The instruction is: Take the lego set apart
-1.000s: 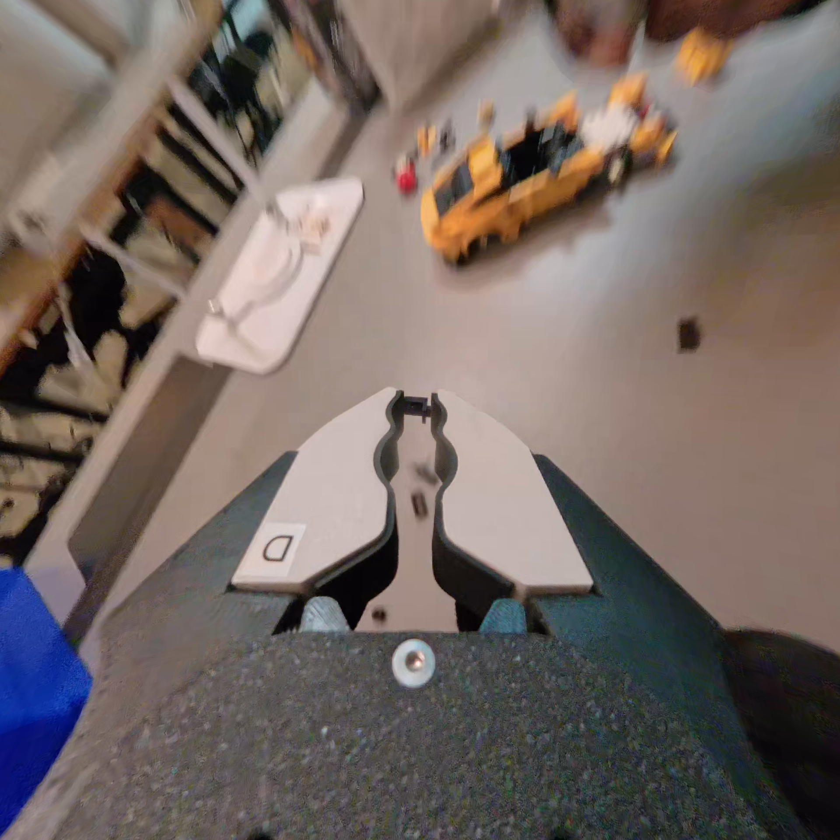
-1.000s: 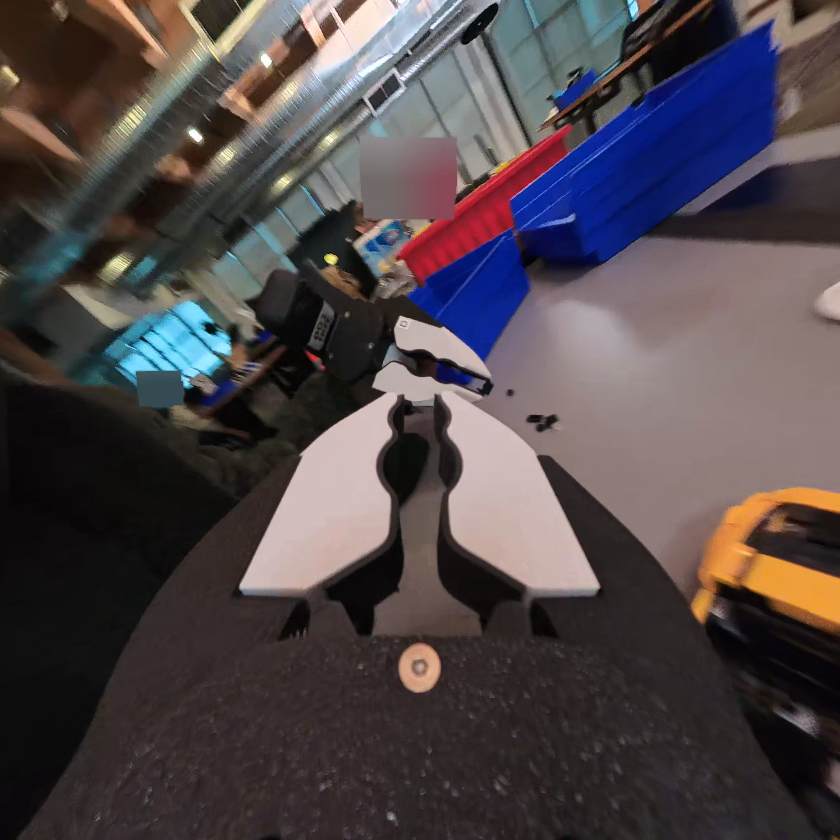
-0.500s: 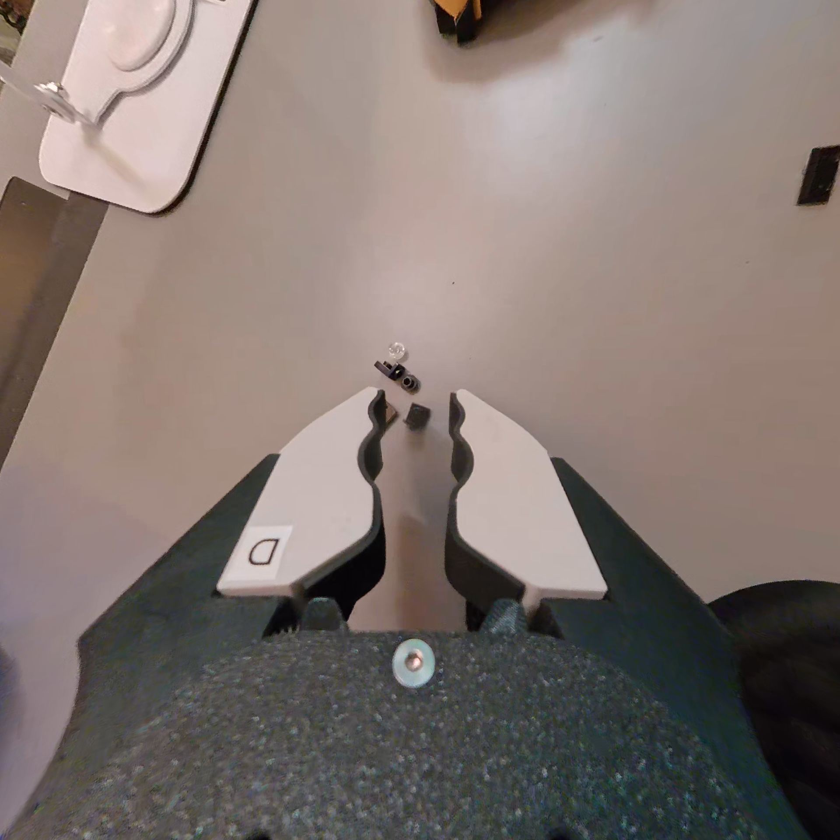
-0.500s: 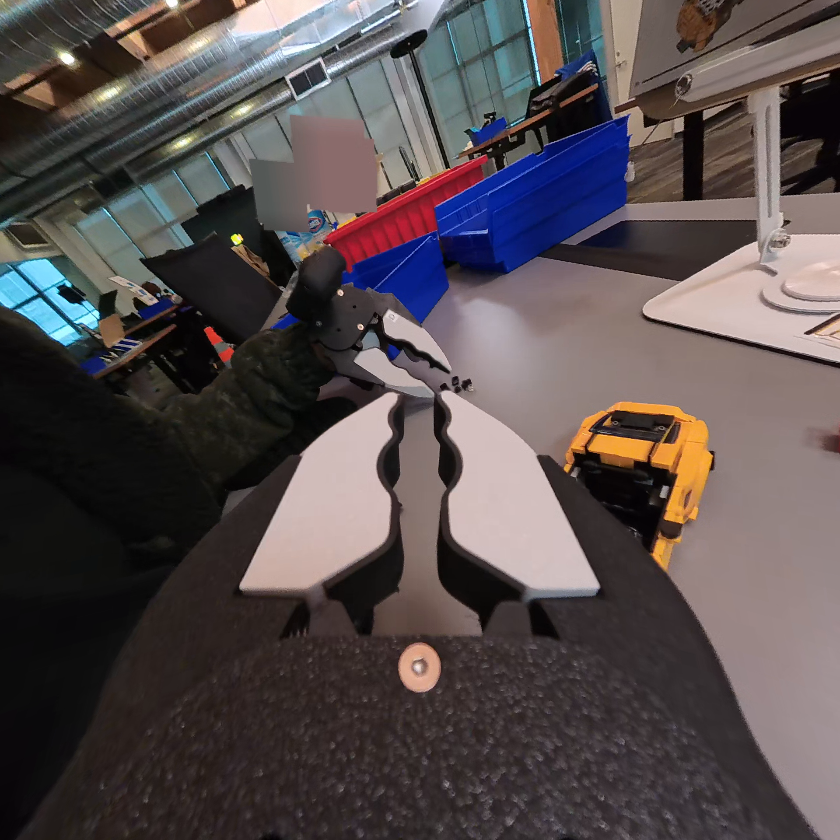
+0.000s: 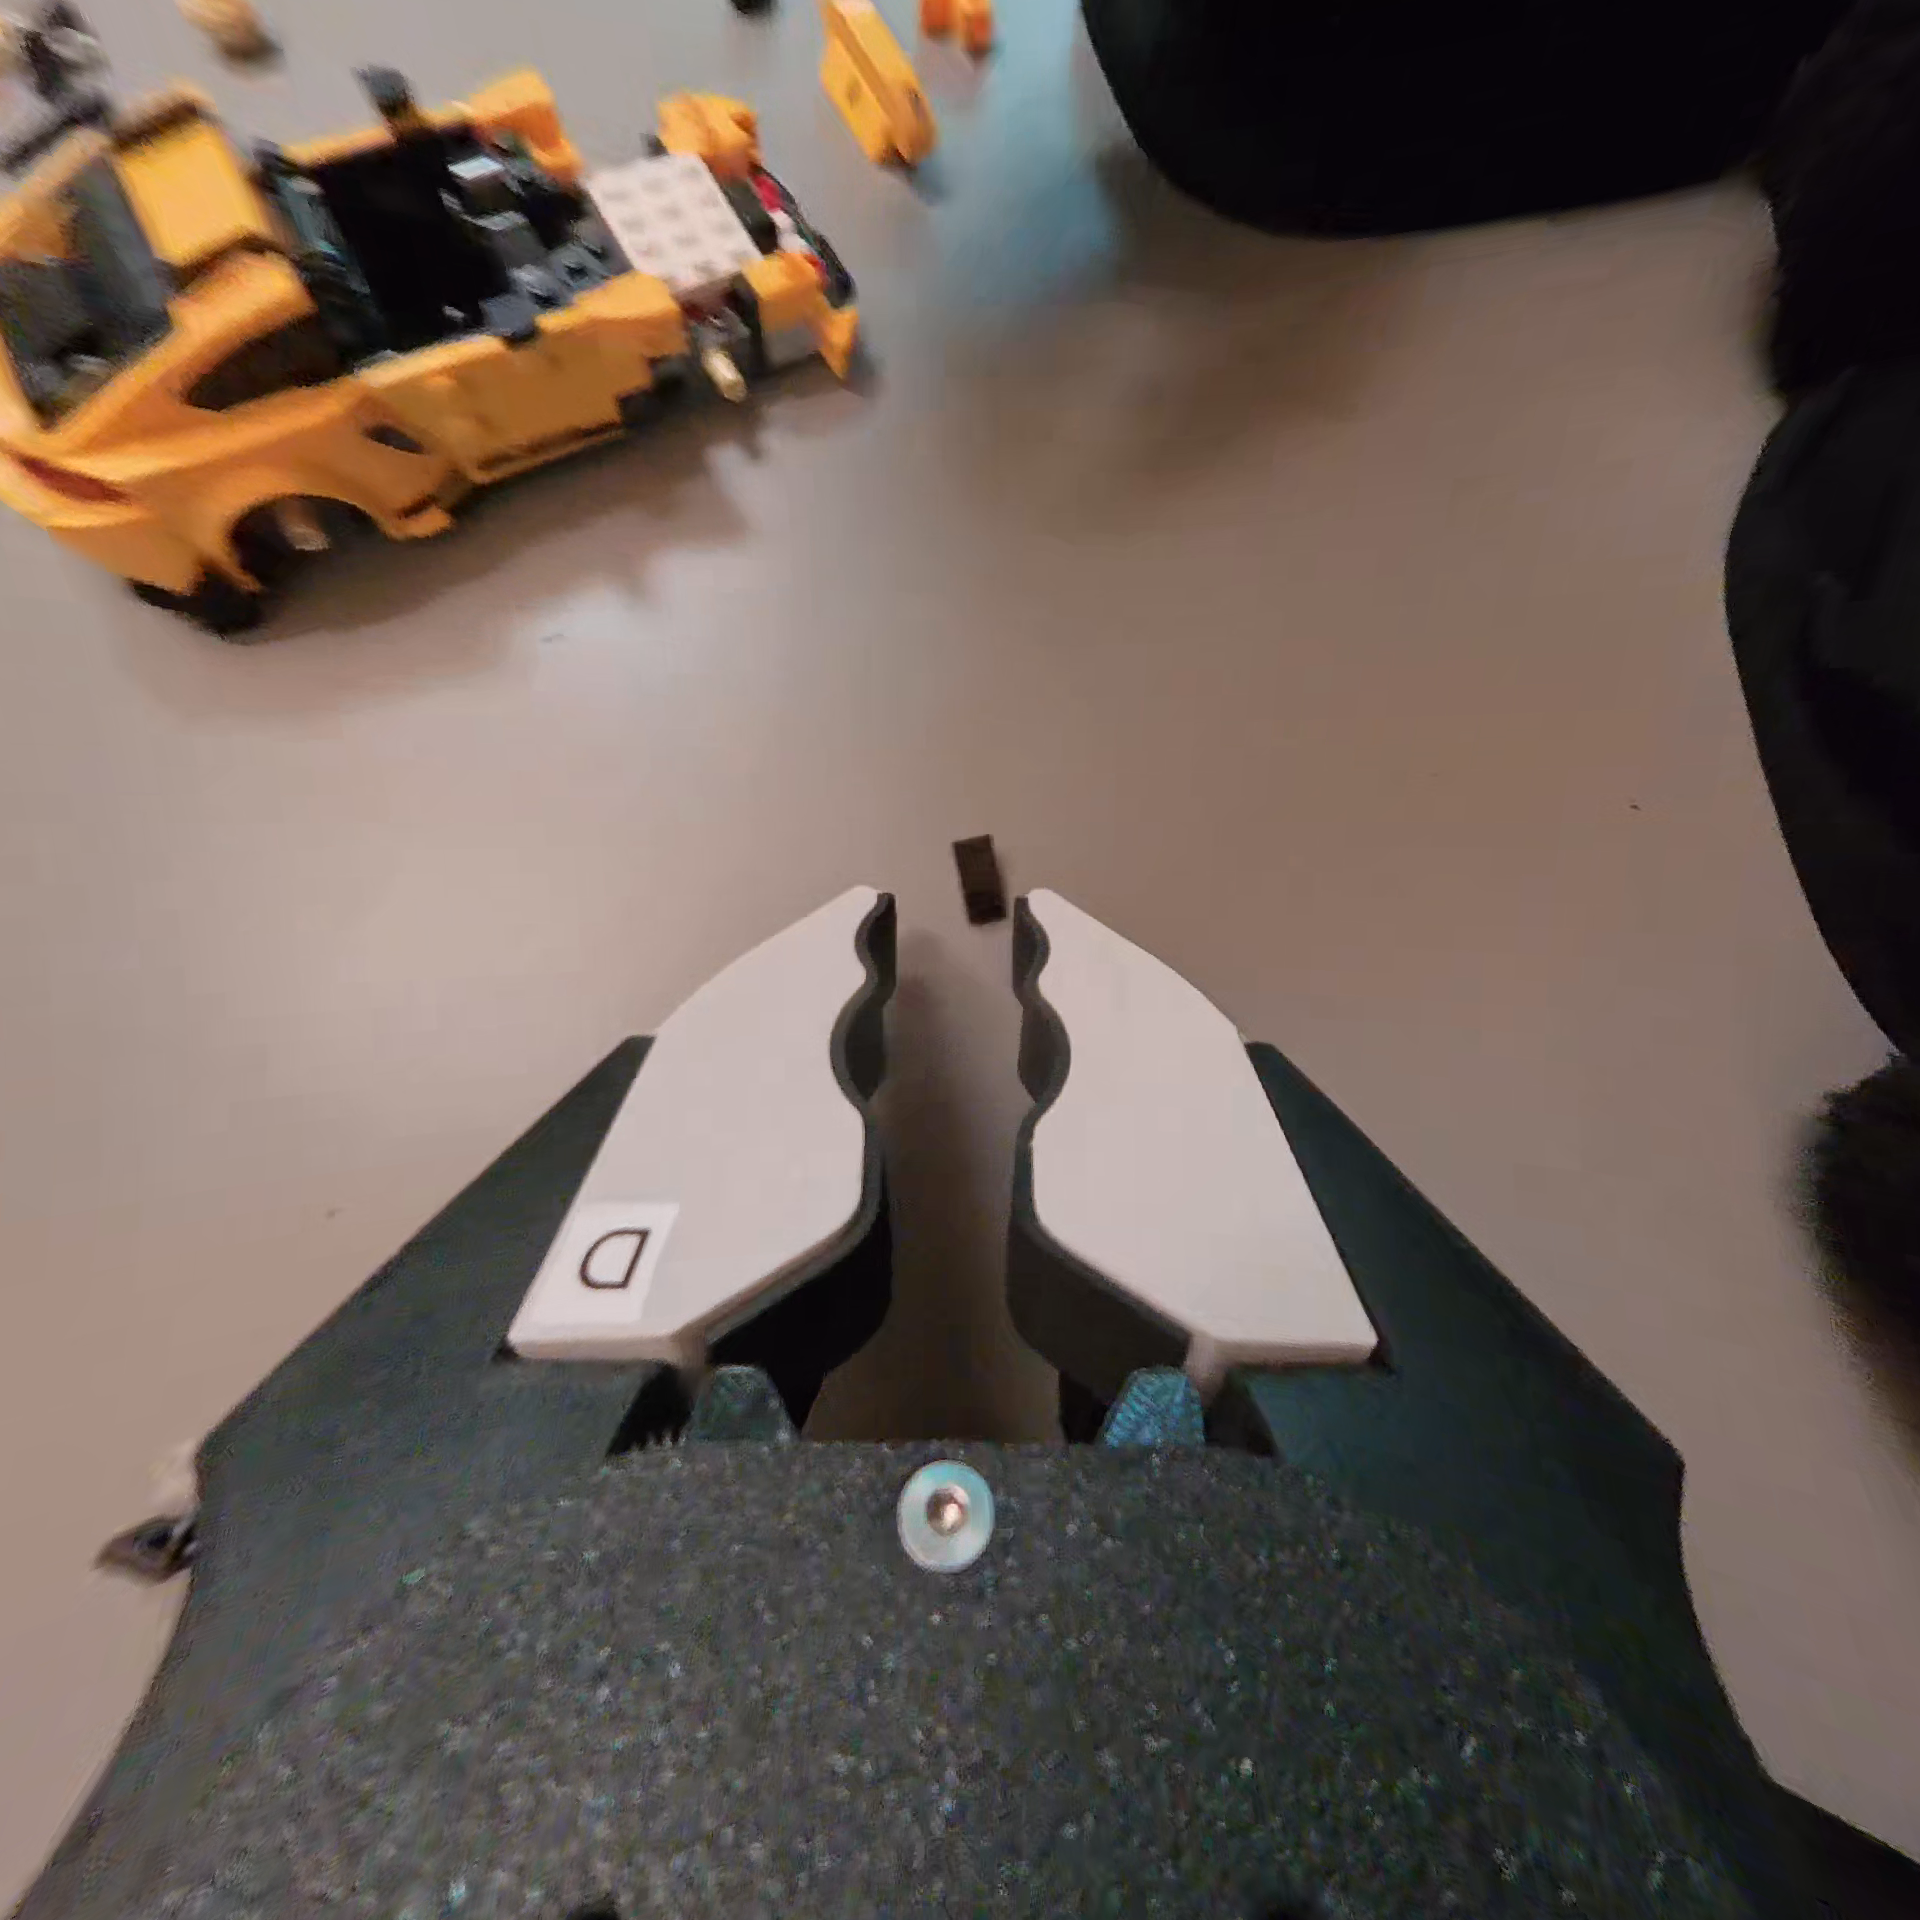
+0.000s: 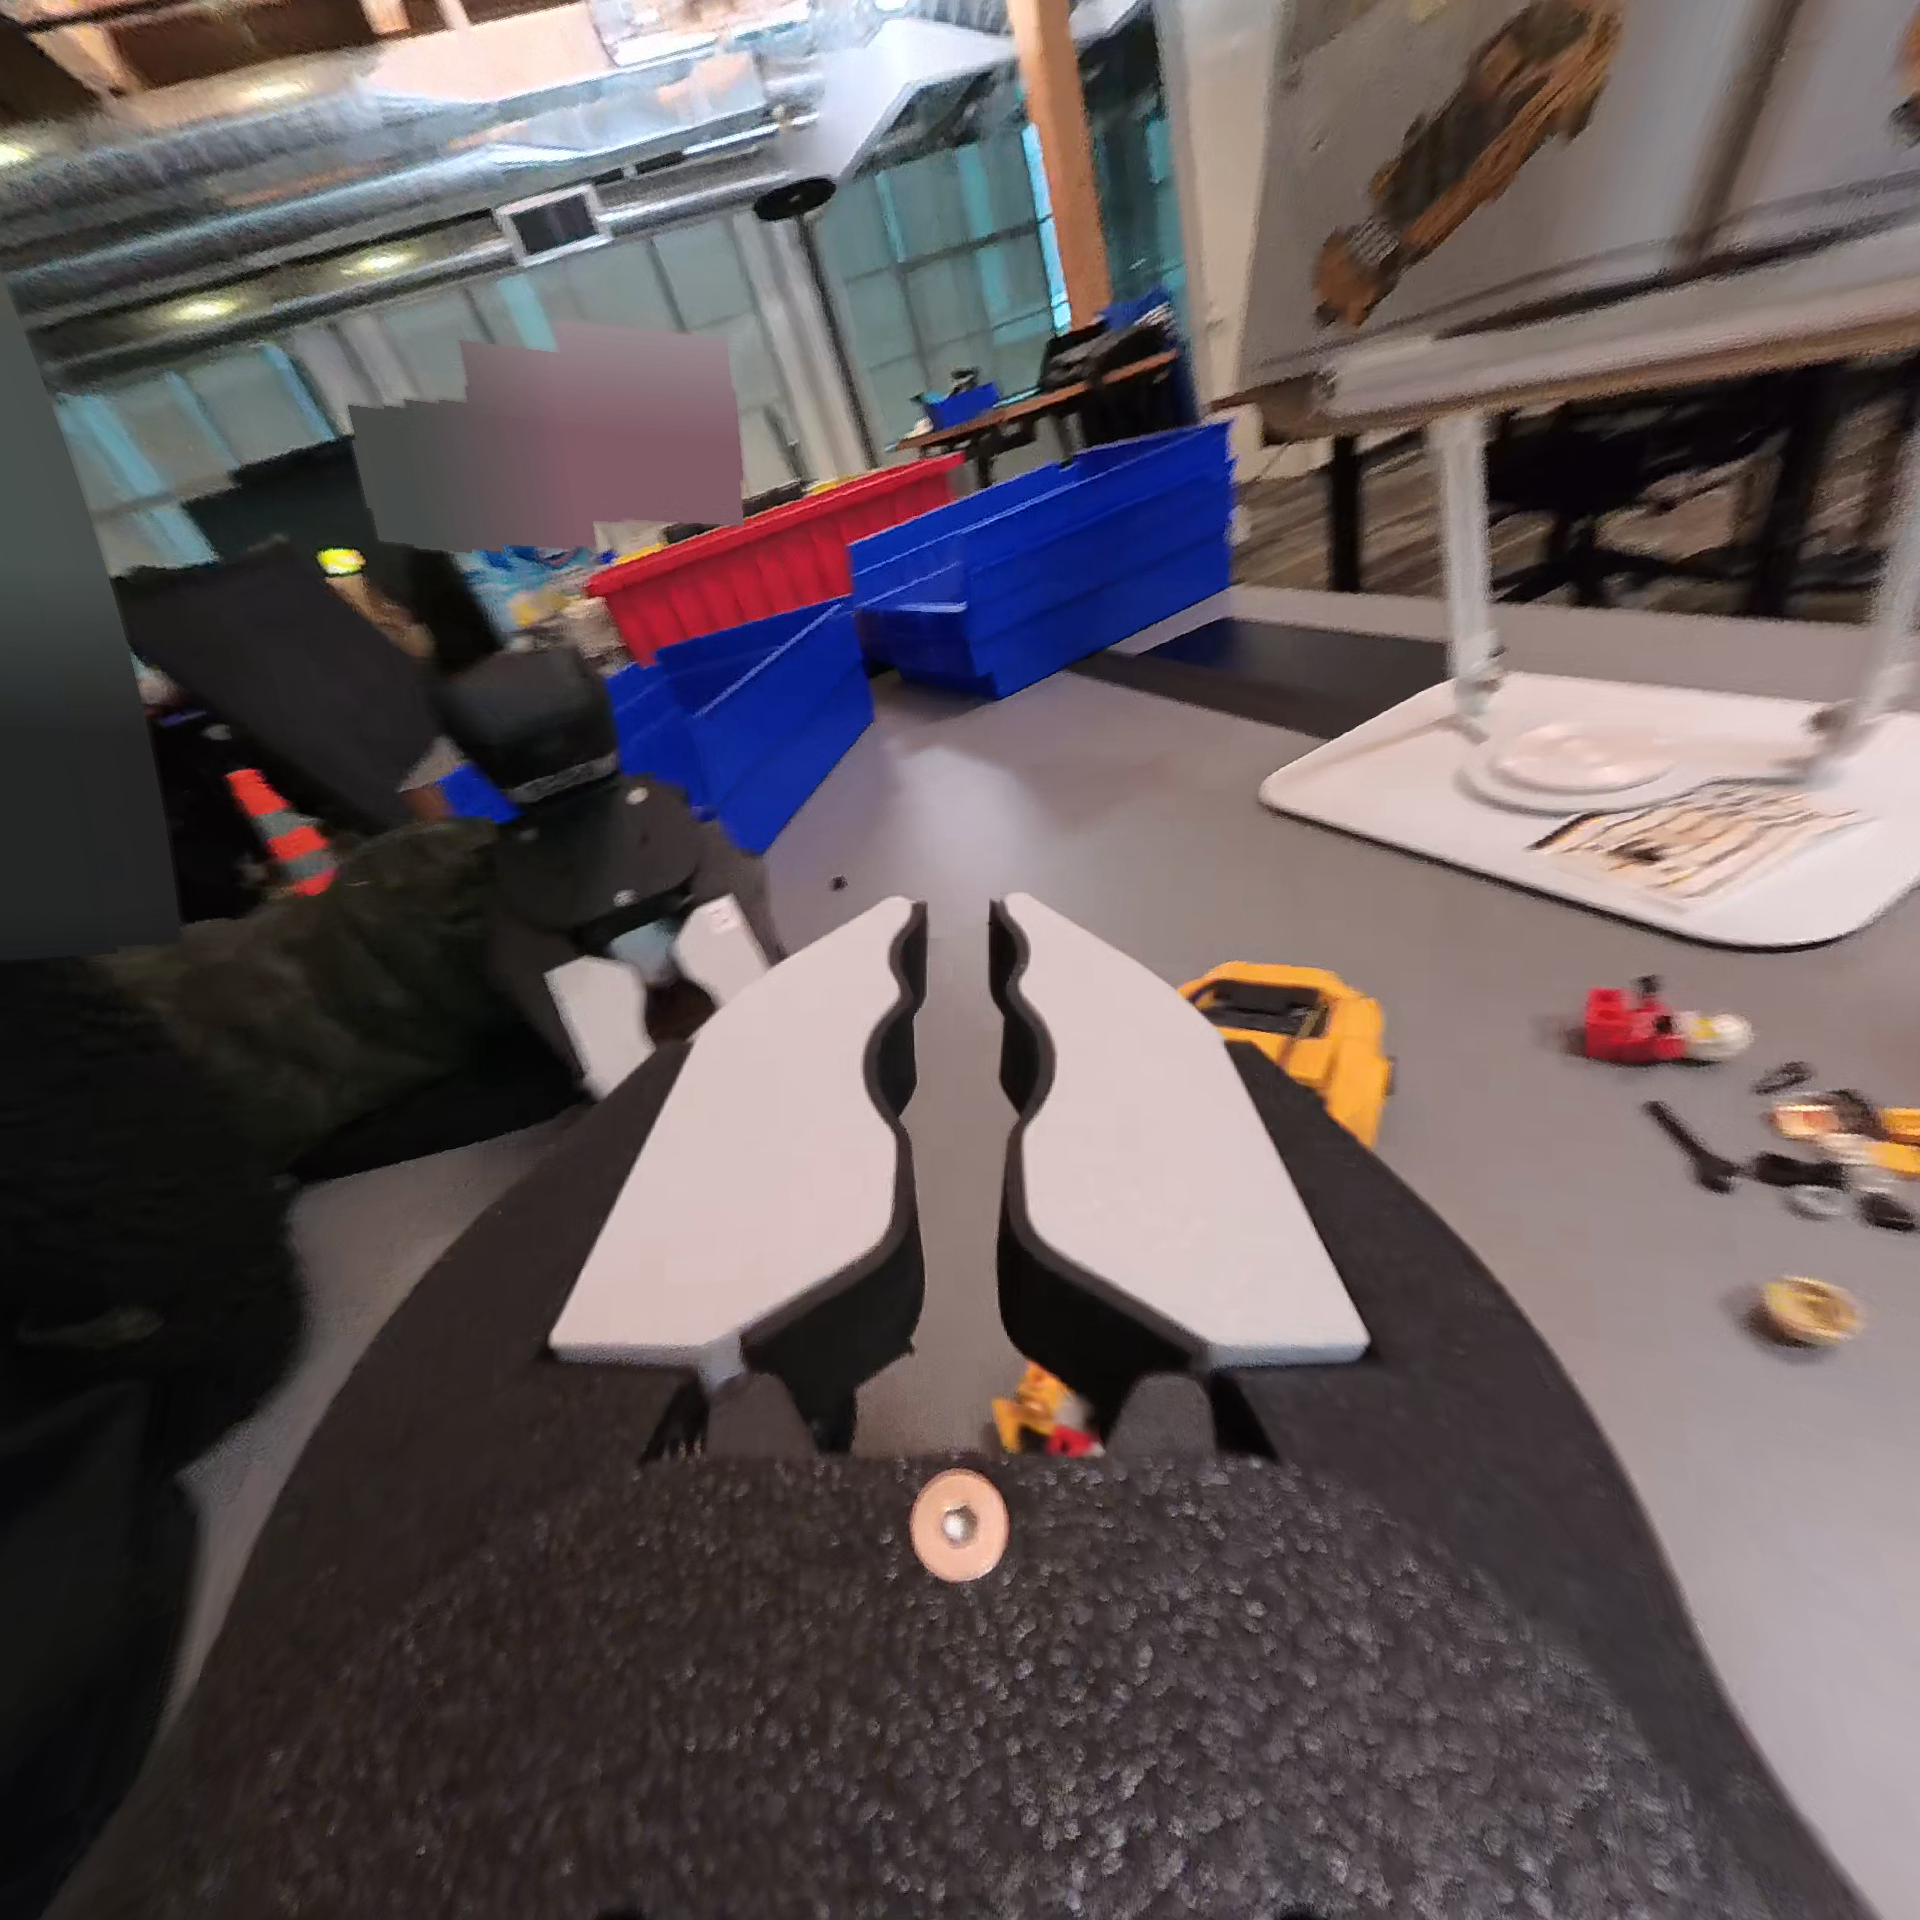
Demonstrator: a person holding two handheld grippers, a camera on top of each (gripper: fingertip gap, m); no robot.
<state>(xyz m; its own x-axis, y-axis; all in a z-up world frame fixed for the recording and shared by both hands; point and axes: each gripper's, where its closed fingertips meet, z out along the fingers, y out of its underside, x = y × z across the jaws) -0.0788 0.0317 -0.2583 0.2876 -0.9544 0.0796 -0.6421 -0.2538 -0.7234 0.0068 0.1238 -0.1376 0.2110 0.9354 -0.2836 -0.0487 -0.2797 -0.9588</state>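
The yellow lego car (image 5: 343, 332), with its roof off and a white plate showing at its back, sits on the grey table at the upper left of the left wrist view. My left gripper (image 5: 954, 909) is open and empty, low over the table. A small black piece (image 5: 979, 881) lies just beyond its tips. In the right wrist view my right gripper (image 6: 956, 920) is empty with a narrow gap between its fingers. The car (image 6: 1299, 1039) shows partly behind its right finger. The left gripper (image 6: 660, 977) shows at the left there.
Loose pieces lie right of the car: a red piece (image 6: 1621, 1023), black and yellow bits (image 6: 1818, 1143) and a gold hub (image 6: 1813, 1320). A yellow part (image 5: 878, 99) lies behind the car. A white stand base (image 6: 1610, 831) and blue bins (image 6: 1039, 561) stand farther back. A dark sleeve (image 5: 1818, 520) is on the right. One gripper's finger ends stand about 20 centimeters off the other's.
My left gripper opened and let go of the small black piece beside other small bits, then swung toward the car. The right gripper's view turned right, bringing the loose pieces into sight.
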